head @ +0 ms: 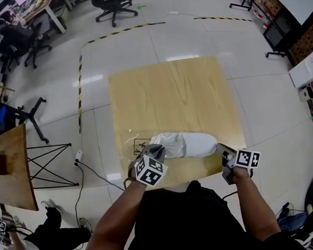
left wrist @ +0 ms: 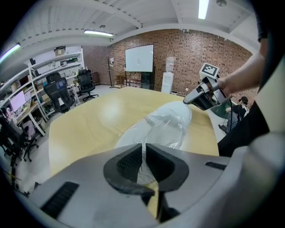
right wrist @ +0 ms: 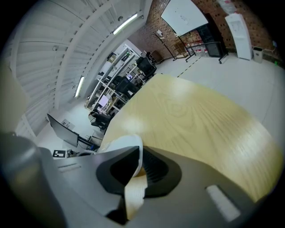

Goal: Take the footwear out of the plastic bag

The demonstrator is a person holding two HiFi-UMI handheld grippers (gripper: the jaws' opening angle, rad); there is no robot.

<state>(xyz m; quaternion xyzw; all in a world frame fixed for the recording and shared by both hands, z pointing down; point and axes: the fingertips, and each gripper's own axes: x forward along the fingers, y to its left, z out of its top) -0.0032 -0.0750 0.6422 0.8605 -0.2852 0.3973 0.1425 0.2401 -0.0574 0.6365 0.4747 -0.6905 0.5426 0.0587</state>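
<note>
The left gripper (head: 153, 149) is pinching the bag (head: 168, 144) at one end, while the right gripper (head: 223, 152) is clamping the rim of the white shoe (head: 200, 144). The shoe is lying near the front edge of the desk (head: 170, 93), partly sticking out of the bag.

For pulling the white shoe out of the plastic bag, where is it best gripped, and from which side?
Probably by the thin rim of the shoe at its bare end, which sticks out of the bag toward the person's right; come in from that side. The rest lies under film. The right gripper is shut on that rim, the left gripper on the bag's other end.
</note>
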